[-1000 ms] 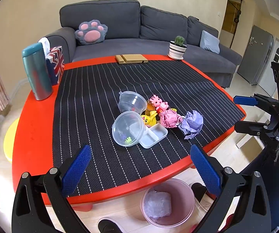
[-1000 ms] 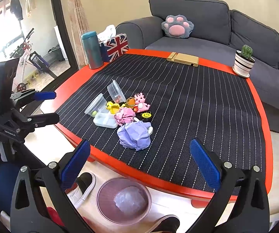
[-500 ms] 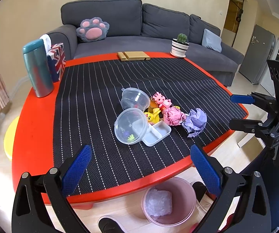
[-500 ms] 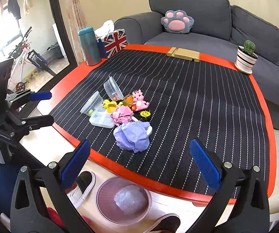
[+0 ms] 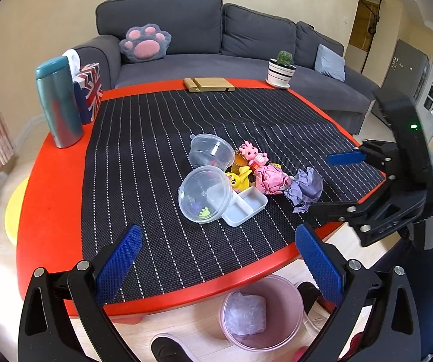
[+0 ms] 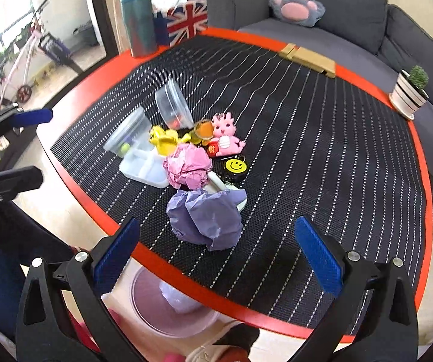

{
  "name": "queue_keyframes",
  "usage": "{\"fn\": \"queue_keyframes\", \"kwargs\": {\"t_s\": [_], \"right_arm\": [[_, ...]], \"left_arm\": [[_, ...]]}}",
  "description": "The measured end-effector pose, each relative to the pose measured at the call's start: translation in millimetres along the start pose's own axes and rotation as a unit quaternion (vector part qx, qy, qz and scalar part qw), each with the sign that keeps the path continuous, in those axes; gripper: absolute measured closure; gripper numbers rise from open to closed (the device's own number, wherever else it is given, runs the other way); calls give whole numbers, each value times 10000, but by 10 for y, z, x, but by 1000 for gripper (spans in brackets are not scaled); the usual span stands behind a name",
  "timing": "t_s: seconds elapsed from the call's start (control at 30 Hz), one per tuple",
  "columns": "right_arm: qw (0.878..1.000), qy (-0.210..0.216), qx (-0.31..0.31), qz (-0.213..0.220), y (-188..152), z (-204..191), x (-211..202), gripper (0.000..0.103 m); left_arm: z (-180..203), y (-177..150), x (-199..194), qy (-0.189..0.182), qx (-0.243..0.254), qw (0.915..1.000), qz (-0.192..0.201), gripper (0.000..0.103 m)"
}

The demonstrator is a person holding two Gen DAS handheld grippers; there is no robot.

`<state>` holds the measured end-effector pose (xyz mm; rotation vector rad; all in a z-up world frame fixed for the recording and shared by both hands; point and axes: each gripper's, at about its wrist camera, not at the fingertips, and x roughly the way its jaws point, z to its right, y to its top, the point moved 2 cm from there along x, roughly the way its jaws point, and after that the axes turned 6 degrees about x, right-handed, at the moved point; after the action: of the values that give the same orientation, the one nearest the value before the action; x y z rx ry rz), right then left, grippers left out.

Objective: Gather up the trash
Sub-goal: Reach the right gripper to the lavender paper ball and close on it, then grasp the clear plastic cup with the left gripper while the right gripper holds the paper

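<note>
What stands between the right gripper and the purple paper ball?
Nothing visible. The right gripper is open and the purple paper ball lies directly ahead between its fingers, near the table edge. The pink paper ball and toys lie behind it, not in front.

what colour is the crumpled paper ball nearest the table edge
Purple crumpled paper ball, clearest in the right wrist view.

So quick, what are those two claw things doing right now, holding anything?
Left gripper: open, holding nothing.
Right gripper: open, holding nothing, close to the purple paper ball.
</note>
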<state>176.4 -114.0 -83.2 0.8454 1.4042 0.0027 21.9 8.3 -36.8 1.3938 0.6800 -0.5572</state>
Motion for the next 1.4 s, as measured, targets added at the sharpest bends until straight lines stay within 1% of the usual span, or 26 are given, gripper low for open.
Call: {"fn": "queue_keyframes", "kwargs": {"t_s": [0.1, 0.17, 0.23, 0.3, 0.33, 0.4, 0.43, 0.47, 0.53, 0.7, 0.87, 1.03, 1.4], "right_arm": [[9999, 25, -31, -123, -5, 2, 73, 3], [9998, 70, -41, -169, -5, -8, 103, 6], [9997, 38, -86, -238, 12, -16, 141, 25], [9995, 24, -119, -286, 11, -19, 172, 30], [9995, 31, -137, -292, 6, -24, 178, 37], [9995, 20, -163, -275, 4, -29, 179, 45], [9995, 15, -174, -263, 1, -28, 174, 52], [9995, 6, -182, -251, -3, -24, 168, 55], [9996, 25, -194, -207, -18, -21, 139, 58], [9998, 126, -167, -42, -33, -1, 19, 61], [9995, 279, -68, 150, -27, 46, -127, 62], [9986, 379, 103, 354, -18, 175, -265, 62], [9969, 414, 361, 570, -54, 328, -429, 62]], "left_arm": [[-4, 3, 3, -6, -10, 10000, 1, 5], [-5, 5, 9, -10, -15, 10000, -2, 5], [2, 7, 14, -12, -12, 10000, -12, 5], [7, 9, 18, -12, -11, 10000, -21, 5], [9, 8, 20, -12, -12, 10000, -22, 5], [9, 8, 20, -10, -17, 10000, -23, 5], [7, 6, 23, -8, -22, 10000, -26, 5], [5, 6, 26, -5, -29, 10000, -31, 5], [0, 5, 32, -3, -40, 10000, -39, 5], [-13, 2, 65, 0, -69, 9999, -87, 5], [-16, 38, 124, -52, -92, 9998, -167, 5], [-49, 139, 204, -94, -207, 9993, -286, 5], [-299, 379, 525, -319, -870, 9925, -801, 5]]}}
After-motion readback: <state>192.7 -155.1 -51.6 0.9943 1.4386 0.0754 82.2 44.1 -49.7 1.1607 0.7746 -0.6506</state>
